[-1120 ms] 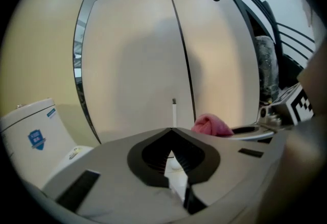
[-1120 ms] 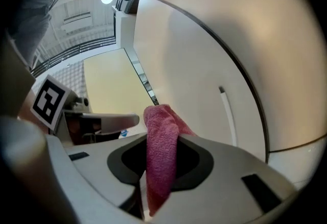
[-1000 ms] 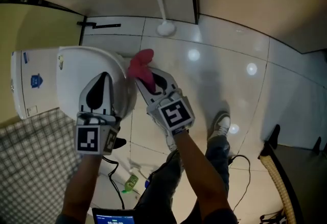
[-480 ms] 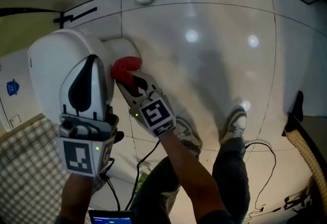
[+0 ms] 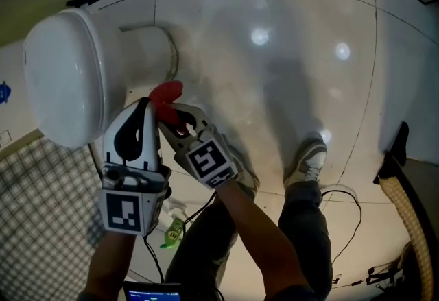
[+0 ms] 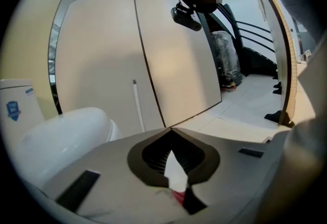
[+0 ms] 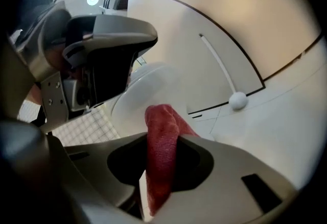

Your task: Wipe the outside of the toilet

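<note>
Cloth (image 5: 167, 93) clamped in right tool (image 5: 176, 117) at four o'clock of toilet (image 5: 68, 80), seemingly aimed at wiping its outside; left tool (image 5: 142, 105) closed empty, parked just beside.

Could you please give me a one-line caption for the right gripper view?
Right gripper shut on a red cloth, with the white toilet just beyond its jaws.

The left gripper (image 5: 141, 111) is now off the toilet (image 5: 68, 73), drawn back beside the right gripper (image 5: 175, 116), whose red cloth (image 5: 164, 94) now sits lower, beneath the bowl's edge.
</note>
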Demonstrator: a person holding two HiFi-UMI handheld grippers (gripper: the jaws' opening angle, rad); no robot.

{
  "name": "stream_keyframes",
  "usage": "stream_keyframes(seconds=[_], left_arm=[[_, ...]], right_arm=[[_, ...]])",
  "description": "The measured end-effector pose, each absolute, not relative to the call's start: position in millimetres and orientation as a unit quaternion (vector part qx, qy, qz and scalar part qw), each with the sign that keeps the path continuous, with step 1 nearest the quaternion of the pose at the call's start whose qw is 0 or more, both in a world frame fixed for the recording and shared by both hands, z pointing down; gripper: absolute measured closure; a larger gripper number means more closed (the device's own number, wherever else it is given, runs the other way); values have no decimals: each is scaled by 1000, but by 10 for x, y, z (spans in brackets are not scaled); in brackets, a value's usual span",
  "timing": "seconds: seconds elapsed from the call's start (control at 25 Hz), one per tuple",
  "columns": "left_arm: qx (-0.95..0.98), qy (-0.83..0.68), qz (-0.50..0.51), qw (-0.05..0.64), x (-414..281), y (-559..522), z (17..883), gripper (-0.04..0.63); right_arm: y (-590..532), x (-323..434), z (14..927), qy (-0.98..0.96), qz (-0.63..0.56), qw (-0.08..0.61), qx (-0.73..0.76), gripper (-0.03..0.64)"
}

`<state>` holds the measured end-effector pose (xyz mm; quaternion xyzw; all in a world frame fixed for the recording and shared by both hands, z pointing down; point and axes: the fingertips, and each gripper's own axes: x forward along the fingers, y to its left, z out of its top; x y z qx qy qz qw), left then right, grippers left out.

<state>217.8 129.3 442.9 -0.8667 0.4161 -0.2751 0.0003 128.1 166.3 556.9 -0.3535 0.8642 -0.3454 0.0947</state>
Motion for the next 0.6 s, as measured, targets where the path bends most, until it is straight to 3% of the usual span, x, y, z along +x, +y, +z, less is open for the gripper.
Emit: stream_keyframes(seconds=[0.32, 0.6], left_arm=[[-868, 418, -267, -25, 2156, 1228, 5216, 588], [-840, 456, -290, -52, 1623, 850, 6059, 589]], right_arm=[[924, 1605, 6112, 863, -316, 83, -385, 523], [90, 1237, 6734, 869, -307, 96, -376, 523]])
